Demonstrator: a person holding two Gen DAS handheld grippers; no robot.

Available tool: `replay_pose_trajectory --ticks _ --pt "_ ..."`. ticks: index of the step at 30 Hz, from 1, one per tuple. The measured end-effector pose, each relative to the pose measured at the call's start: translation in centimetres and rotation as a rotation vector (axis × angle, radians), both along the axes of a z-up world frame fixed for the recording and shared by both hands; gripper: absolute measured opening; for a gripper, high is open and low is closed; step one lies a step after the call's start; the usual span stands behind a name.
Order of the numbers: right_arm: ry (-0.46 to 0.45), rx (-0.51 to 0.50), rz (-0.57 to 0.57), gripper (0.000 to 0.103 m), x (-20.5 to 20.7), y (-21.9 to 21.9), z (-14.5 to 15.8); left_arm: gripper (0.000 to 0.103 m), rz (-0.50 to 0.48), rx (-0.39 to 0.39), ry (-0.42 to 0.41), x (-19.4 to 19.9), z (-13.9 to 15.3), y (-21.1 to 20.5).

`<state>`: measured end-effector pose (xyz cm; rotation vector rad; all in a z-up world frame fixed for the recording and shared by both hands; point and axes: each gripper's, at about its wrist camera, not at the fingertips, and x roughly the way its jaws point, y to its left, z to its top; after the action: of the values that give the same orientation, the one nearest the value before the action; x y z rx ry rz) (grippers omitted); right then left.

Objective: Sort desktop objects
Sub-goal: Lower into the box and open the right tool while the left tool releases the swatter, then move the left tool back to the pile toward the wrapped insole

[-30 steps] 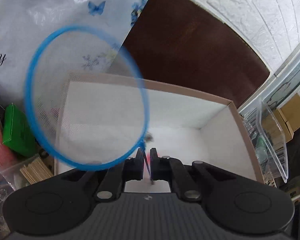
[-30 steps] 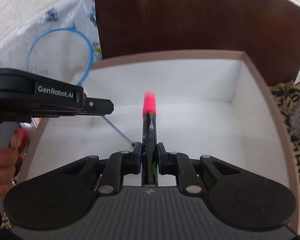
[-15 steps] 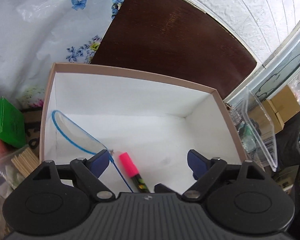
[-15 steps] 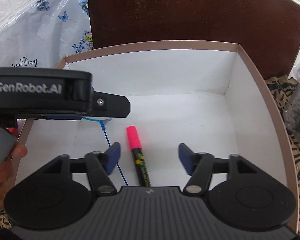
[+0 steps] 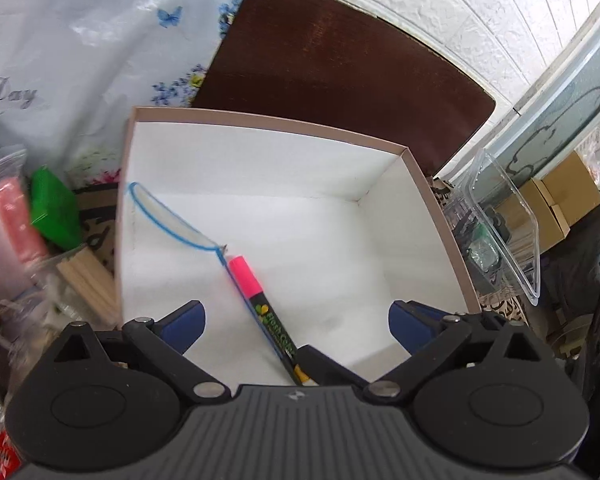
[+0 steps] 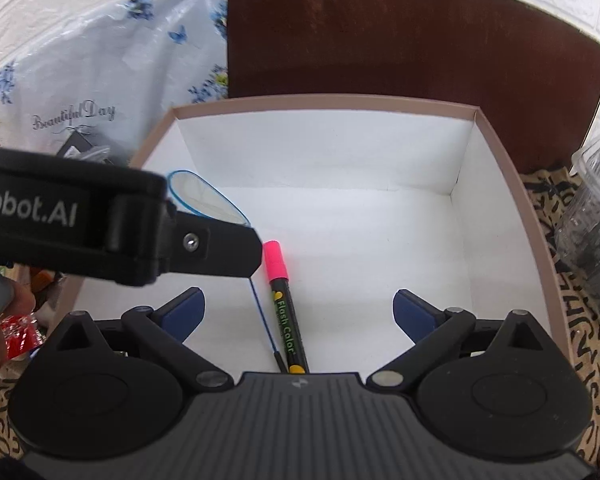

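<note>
Left wrist view: your left gripper point(image 5: 296, 320) has let go, jaws opening wide with nothing clamped; a second ago it pinched the blue net point(image 5: 172, 220). Right gripper point(image 6: 298, 314) likewise dropped the pink marker point(image 6: 282, 300). Both lie side by side in the box point(image 5: 268, 124). Two items sorted.

One open box point(image 5: 440, 216), white inside, holding two items: one pink-capped marker point(image 5: 260, 304) and one blue-rimmed net point(image 5: 172, 220). Outside it: one green block point(image 5: 54, 212), one clear plastic container point(image 5: 512, 232).
</note>
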<state>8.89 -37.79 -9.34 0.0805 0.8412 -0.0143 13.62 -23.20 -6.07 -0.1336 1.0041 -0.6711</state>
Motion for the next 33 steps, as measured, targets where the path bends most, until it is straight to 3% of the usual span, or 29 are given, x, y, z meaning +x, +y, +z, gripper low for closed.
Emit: replay_pose_trajectory --ticks 8,19,25,33 --pt "-0.038 -0.045 0.045 0.101 -3.6 2.1 2.3 0.103 0.029 0.052 -0.078 -3.4 2.3 1.7" --pt "-0.088 -0.048 0.123 0.101 -7.9 6.5 4.4 0.103 0.051 -0.017 -0.118 -8.7 3.3 8.4" --pt "-0.083 -0.028 0.254 0.101 -9.6 11.1 4.0 0.103 0.174 0.010 -0.080 -11.5 1.5 15.6" --pt "-0.053 0.012 0.404 0.101 -10.7 17.1 3.0 0.103 0.389 0.057 0.029 -13.0 -0.9 24.9"
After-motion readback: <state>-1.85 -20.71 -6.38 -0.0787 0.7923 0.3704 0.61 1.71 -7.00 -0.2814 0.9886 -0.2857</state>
